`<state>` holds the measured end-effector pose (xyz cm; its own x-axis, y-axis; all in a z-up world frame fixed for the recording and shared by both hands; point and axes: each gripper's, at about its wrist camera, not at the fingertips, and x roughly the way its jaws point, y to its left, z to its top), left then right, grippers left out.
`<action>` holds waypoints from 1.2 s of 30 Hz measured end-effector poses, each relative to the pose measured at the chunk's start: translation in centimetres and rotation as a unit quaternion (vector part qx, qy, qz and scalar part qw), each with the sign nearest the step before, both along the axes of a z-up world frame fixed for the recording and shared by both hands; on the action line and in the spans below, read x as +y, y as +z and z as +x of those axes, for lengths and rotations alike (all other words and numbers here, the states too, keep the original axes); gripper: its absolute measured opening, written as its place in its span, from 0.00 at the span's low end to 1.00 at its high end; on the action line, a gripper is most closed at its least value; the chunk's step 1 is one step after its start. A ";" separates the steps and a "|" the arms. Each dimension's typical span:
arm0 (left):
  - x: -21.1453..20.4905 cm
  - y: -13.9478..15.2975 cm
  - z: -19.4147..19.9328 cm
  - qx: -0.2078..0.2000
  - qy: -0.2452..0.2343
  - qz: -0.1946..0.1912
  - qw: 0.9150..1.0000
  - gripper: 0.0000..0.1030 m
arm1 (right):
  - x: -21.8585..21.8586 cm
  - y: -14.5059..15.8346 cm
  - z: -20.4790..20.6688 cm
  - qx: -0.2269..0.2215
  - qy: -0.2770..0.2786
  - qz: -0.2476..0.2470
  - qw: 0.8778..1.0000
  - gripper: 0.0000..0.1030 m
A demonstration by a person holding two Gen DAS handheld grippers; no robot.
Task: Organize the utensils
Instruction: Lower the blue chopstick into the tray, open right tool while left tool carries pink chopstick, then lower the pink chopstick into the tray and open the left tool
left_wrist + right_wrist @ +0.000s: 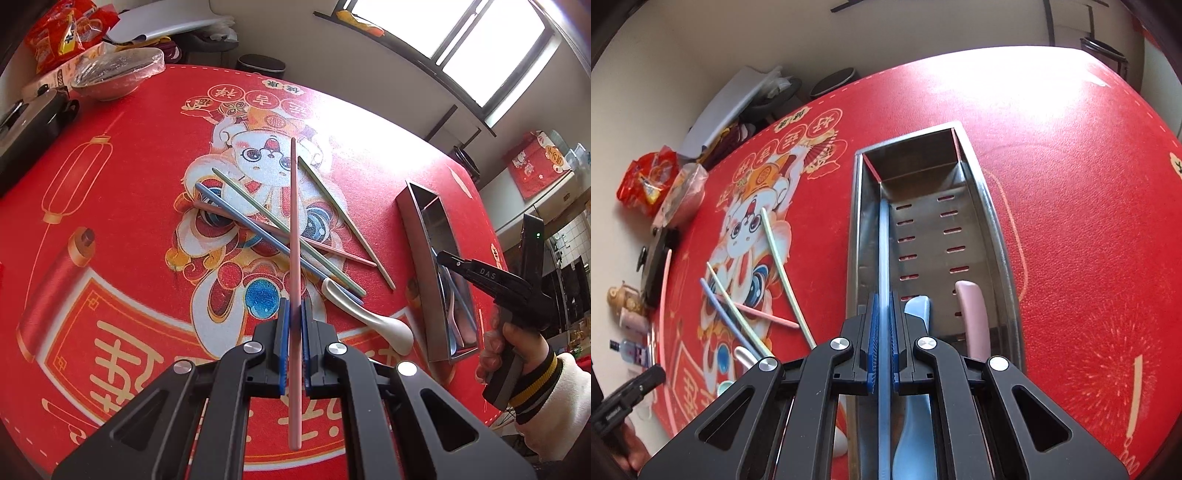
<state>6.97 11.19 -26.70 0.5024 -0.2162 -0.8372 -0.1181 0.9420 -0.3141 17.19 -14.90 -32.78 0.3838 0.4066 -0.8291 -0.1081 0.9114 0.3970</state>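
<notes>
My left gripper (294, 314) is shut on a pink chopstick (294, 221), held above a crossed pile on the red tablecloth. The pile has a blue chopstick (251, 229), two green chopsticks (343, 218), another pink chopstick (332, 249) and a white spoon (373, 321). My right gripper (884, 317) is shut on a blue chopstick (884, 251), which points lengthwise into the steel tray (993, 229), along its left side. A blue spoon (916, 310) and a pink spoon (971, 314) lie in that tray. The left wrist view shows the right gripper (441, 256) over the tray (413, 218).
A bowl covered with plastic film (118, 70), red snack bags (62, 33) and a black appliance (29, 125) sit along the table's far left edge. A hand with a striped cuff (532, 384) holds the right gripper. Small bottles (631, 350) stand off the cloth.
</notes>
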 end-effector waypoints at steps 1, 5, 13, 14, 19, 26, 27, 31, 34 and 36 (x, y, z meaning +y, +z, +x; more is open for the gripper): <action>0.0 0.1 -0.1 -0.001 0.001 0.000 1.000 0.06 | 0.0 -0.3 0.0 0.005 -0.001 0.004 1.000 0.05; -0.2 0.2 -0.3 0.000 0.004 0.001 1.000 0.06 | -0.1 -1.2 -0.2 0.025 -0.001 0.018 1.000 0.05; -1.8 0.7 -0.3 0.001 -0.008 -0.001 1.000 0.06 | -0.5 -0.2 -0.7 0.016 -0.006 0.010 1.000 0.08; -2.1 0.7 -0.2 0.001 -0.010 -0.001 1.000 0.06 | -0.5 0.3 -0.9 0.010 -0.003 0.002 1.000 0.08; -3.7 1.1 0.4 0.003 -0.021 -0.009 1.000 0.06 | -1.4 2.3 -1.7 -0.019 0.007 -0.020 1.000 0.18; -7.3 1.3 1.6 0.008 -0.041 -0.017 0.999 0.06 | -3.9 4.1 -3.0 -0.054 0.014 -0.031 0.998 0.59; -7.9 1.3 1.8 0.008 -0.044 -0.018 0.999 0.06 | -4.4 4.2 -3.1 -0.057 0.015 -0.029 0.998 0.62; -10.2 1.1 2.6 0.011 -0.055 -0.020 0.998 0.06 | -6.4 4.4 -3.3 -0.062 0.014 -0.030 0.997 0.85; -12.0 0.7 3.4 0.014 -0.060 -0.024 0.998 0.06 | -8.2 4.4 -3.2 -0.065 0.008 -0.027 0.998 0.85; -13.3 0.5 4.0 0.016 -0.063 -0.029 0.997 0.06 | -9.3 4.2 -3.0 -0.062 0.003 -0.027 0.998 0.85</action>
